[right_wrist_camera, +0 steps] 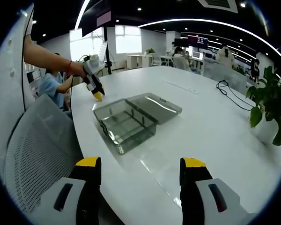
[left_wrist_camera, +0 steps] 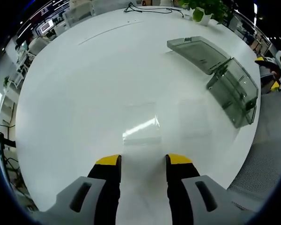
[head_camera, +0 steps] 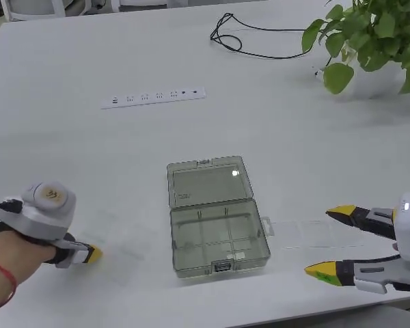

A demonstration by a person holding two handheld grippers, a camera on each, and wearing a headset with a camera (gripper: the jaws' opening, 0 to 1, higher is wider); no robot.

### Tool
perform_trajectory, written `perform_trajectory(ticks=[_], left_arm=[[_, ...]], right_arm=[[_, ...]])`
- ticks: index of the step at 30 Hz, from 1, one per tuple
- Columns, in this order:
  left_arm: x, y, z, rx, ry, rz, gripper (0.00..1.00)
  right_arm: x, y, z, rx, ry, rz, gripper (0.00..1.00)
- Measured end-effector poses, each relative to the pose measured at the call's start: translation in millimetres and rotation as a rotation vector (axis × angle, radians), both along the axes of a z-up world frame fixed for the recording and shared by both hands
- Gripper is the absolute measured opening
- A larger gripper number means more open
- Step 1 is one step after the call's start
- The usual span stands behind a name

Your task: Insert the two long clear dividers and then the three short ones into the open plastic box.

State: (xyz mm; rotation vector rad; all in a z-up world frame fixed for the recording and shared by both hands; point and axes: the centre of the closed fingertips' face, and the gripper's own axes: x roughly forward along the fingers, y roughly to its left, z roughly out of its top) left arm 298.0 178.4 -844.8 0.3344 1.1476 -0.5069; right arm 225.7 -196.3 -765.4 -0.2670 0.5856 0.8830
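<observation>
The white table carries everything, with a plant at its far right corner. The box sits near the front edge at the middle, its lid thrown flat toward the far edge so the tray is open from above. I cannot tell whether any divider is seated yet. The right gripper hovers at the front right, jaws spread wide and empty, aimed along the dividers that lie flat just right of the box; wide jaws probably suit straddling a thin strip. The left gripper waits at the front left, jaws parted less and empty, pointing at clear sheets lying flat ahead of it, between it and the box. Both piles flank the box, likely so that each hand has a short reach. The strip and cable lie well back, leaving open room around the box; only the front edge is close.
</observation>
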Motion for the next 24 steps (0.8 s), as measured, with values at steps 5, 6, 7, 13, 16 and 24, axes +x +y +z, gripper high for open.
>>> perform_trajectory(ticks=[5, 6, 7, 13, 16, 24], left_arm=[[1.0, 1.2, -0.8, 0.002, 0.005, 0.012, 0.32], [1.3, 1.3, -1.3, 0.004, 0.006, 0.012, 0.32], [1.4, 1.2, -1.7, 0.003, 0.007, 0.016, 0.32], [1.6, 0.9, -2.3, 0.001, 0.006, 0.020, 0.32], [0.6, -0.6, -1.5, -0.016, 0.010, 0.034, 0.31], [-3.9, -2.9, -0.1, -0.064, 0.010, 0.059, 0.31]], right_arm=[[0.5, 1.0, -0.4, 0.000, 0.000, 0.001, 0.69], [0.5, 1.2, -0.6, 0.000, 0.000, 0.001, 0.69], [0.6, 1.4, -0.7, 0.001, 0.000, 0.001, 0.69], [0.3, 0.4, -2.1, -0.002, 0.002, 0.003, 0.69], [-0.1, -0.4, -2.4, -0.003, 0.003, 0.003, 0.69], [-1.2, 0.1, -4.0, -0.007, 0.006, 0.006, 0.68]])
